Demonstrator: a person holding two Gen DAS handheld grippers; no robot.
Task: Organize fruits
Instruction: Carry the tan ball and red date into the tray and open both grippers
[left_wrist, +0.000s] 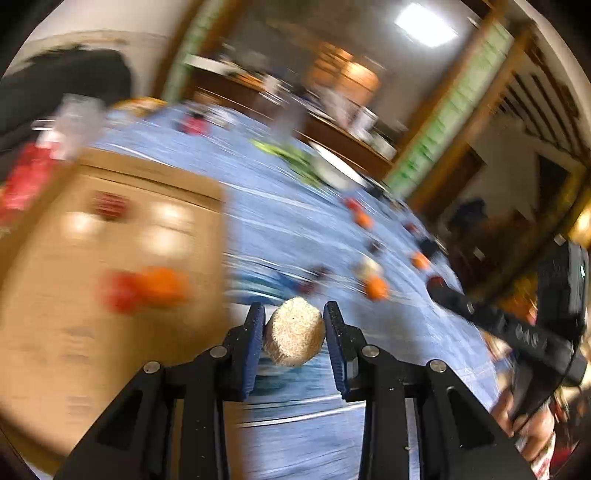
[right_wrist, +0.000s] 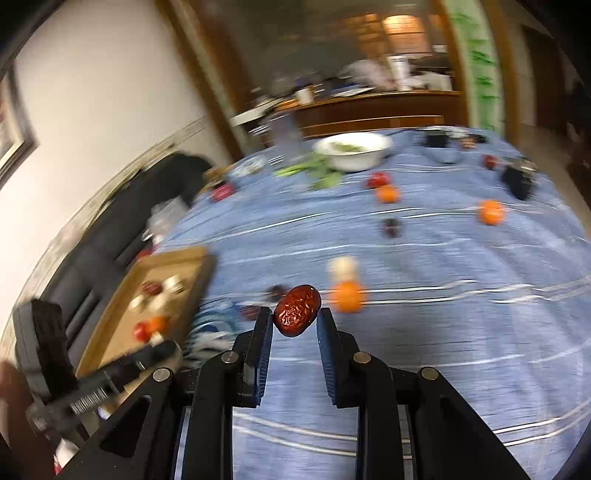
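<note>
Blue striped tablecloth (right_wrist: 424, 332): left gripper (left_wrist: 294, 334) pinching pale rough oval fruit (left_wrist: 294, 334), right gripper (right_wrist: 295, 314) pinching wrinkled red date (right_wrist: 297, 310), both right of shallow cardboard tray (right_wrist: 122, 302); lower each gently inside.

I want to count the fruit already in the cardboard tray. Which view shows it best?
The right wrist view: the cardboard tray appears whole, though small and somewhat blurred, with red, orange and pale pieces inside. The left wrist view shows the tray closer but cropped and heavily motion-blurred.
</note>
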